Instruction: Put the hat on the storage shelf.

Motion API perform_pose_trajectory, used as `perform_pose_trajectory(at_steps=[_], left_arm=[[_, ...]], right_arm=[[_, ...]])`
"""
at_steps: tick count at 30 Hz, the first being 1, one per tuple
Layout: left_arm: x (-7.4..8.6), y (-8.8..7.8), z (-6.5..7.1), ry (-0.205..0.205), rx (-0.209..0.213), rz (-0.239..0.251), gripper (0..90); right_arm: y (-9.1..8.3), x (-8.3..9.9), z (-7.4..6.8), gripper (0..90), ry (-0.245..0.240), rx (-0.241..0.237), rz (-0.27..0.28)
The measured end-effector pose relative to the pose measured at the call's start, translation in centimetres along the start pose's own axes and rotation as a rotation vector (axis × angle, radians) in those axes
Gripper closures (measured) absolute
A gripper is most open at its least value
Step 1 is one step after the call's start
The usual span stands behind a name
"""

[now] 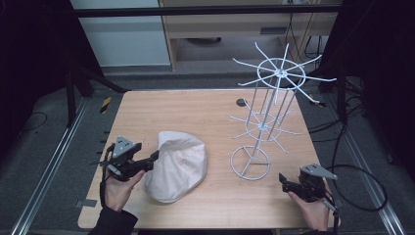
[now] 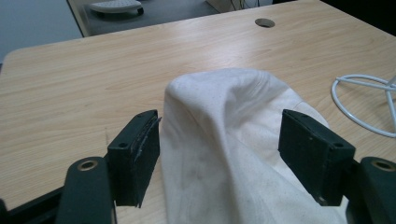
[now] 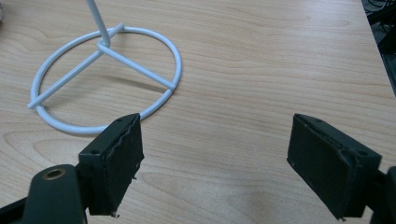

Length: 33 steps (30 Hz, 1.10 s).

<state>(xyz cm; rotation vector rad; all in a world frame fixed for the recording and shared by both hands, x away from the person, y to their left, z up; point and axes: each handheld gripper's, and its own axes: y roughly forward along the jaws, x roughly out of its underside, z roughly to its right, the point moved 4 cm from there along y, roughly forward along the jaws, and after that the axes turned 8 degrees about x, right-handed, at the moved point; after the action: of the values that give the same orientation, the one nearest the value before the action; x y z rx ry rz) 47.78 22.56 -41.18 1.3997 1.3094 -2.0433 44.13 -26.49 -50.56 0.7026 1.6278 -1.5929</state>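
Left tongs [image 2: 219, 154] released astride the cream cap [image 2: 233, 140]; right tongs [image 3: 215, 163] (also released) face the rack's ring base [image 3: 107, 79].

table [image 1: 205, 110]: light wood | near left: cream cloth cap [image 1: 177, 165] lying flat | right: white wire rack [image 1: 268, 115] standing upright

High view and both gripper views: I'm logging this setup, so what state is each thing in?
Cream cloth cap: lying on the table, humped, unhung.
White wire rack: upright, hooks bare.
Left gripper: open, jaws astride the cap.
Right gripper: open, holding nothing.
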Motion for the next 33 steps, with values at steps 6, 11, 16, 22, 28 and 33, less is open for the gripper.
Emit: perform_pose_trajectory(at_steps=[6,11,16,22,28,33], left_arm=[[-0.1,1.7,0.3,0.013,0.001,-0.04,29.5],[-0.2,3.2,0.3,0.021,-0.004,-0.076,30.9],[0.0,3.7,0.1,0.026,-0.014,-0.104,31.9],[0.4,4.7,-0.5,0.011,-0.017,-0.139,34.5],[1.0,5.8,-0.6,0.019,-0.017,-0.177,37.6],[1.3,6.0,-0.8,0.022,-0.016,-0.198,39.5]], right_arm=[[0.0,0.1,0.1,18.2,-0.013,0.004,0.005],[0.0,0.2,0.2,18.9,-0.006,-0.003,0.003],[0.1,0.1,0.1,19.4,-0.011,-0.006,0.003],[0.2,0.2,0.1,19.6,-0.022,-0.008,-0.003],[0.2,0.2,0.2,19.6,-0.008,-0.013,-0.008],[0.2,0.3,0.2,19.7,-0.019,-0.01,-0.009]])
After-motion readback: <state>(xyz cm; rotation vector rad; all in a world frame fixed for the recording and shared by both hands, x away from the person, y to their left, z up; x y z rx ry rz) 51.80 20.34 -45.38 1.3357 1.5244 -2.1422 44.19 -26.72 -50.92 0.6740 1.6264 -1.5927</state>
